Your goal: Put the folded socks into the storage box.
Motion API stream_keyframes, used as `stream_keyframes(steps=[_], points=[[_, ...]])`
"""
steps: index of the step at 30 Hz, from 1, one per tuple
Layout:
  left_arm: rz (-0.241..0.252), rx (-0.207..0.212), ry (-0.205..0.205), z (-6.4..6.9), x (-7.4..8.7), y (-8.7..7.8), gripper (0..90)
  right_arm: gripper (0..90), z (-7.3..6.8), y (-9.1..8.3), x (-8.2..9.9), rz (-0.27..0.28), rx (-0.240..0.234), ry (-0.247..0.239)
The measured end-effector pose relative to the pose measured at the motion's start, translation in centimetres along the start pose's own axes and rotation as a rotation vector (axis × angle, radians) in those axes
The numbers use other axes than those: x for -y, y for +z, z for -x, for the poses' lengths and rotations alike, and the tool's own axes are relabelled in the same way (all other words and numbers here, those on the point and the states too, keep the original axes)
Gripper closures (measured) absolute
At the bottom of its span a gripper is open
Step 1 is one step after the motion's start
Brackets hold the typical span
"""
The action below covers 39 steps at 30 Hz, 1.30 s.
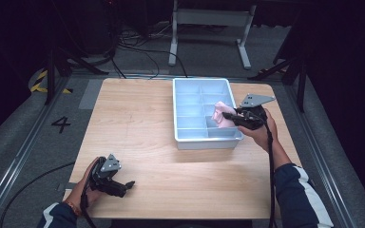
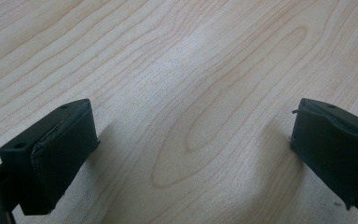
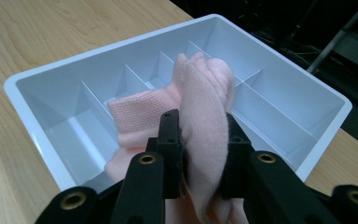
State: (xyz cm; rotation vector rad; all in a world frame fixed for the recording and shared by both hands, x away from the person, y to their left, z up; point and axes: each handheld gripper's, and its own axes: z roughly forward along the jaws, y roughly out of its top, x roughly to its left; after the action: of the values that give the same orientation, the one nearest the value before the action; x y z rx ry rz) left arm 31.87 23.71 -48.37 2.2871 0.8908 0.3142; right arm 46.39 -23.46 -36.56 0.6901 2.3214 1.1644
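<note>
the right gripper [image 3: 204, 154], held in a person's right hand [image 1: 261, 129] at the right edge of the tray, has its two black jaws pinched on a fold of a soft pink cloth [image 3: 200, 116]; the rest of the cloth bulges above the jaws and drapes over the tray's inner dividers. the pale blue plastic tray [image 1: 182, 142], split into several compartments, sits on the far right part of a light wooden table [image 1: 138, 114]. the cloth [image 1: 222, 113] hangs over the tray's right-hand compartments. at the near left corner of the table, the left gripper [image 2: 193, 140] rests low over bare wood in the person's left hand [image 1: 86, 187], jaws spread wide with nothing between them.
</note>
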Motion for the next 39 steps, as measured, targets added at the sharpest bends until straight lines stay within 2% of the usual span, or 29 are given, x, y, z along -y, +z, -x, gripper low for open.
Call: stream_keyframes(steps=[8,12,16,24,35,39], points=[[-0.001,0.001,0.001,0.0,0.0,0.0,0.6,74.7,0.3,2.0,0.5,-0.049,-0.002,0.003],[-0.001,0.001,0.001,0.0,0.0,0.0,0.6,74.7,0.6,2.8,0.8,-0.068,0.001,0.02],[-0.001,0.001,0.002,0.0,0.0,0.0,0.6,74.7,0.8,3.7,1.1,-0.093,0.007,0.012],[0.003,-0.001,-0.002,0.1,0.1,0.0,0.6,74.7,0.9,4.8,1.3,-0.133,0.019,-0.02],[0.005,-0.002,-0.003,0.1,0.1,-0.1,0.6,74.7,1.6,6.0,1.5,-0.172,0.07,-0.015],[0.005,-0.002,-0.004,0.1,0.1,-0.1,0.6,74.7,1.6,6.3,1.5,-0.183,0.069,-0.024]])
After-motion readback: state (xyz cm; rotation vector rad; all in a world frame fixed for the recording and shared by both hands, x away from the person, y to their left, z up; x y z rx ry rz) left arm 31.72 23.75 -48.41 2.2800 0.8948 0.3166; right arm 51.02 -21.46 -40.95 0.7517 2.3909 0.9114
